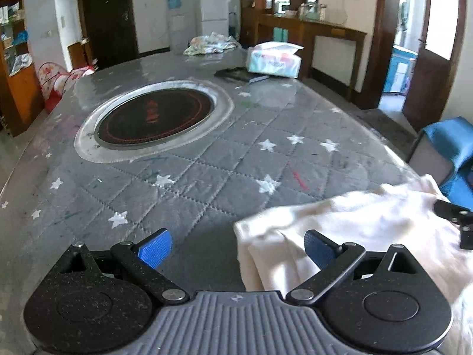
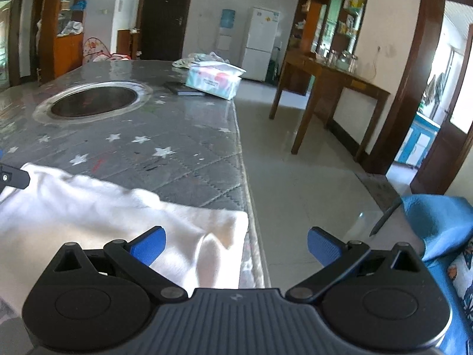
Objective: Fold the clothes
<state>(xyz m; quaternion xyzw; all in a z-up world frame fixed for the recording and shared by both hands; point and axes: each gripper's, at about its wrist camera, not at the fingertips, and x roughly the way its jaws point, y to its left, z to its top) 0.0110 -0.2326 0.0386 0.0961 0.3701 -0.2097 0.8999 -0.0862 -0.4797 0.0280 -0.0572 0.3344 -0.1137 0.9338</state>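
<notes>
Both pairs of tongs, the left gripper (image 1: 238, 250) and the right gripper (image 2: 236, 244), gape wide with their 2 blue pads apart, holding nothing. Directly under them the white cloth garment (image 1: 340, 224) lies rumpled at the near corner of the grey star-printed quilted table (image 1: 207, 171), partly doubled over; folding looks begun but untidy, so smoothing and more folds remain. Beyond the garment sits the round black inset cooktop (image 1: 153, 115), then a tissue pack (image 2: 212, 81); its print is unreadable.
</notes>
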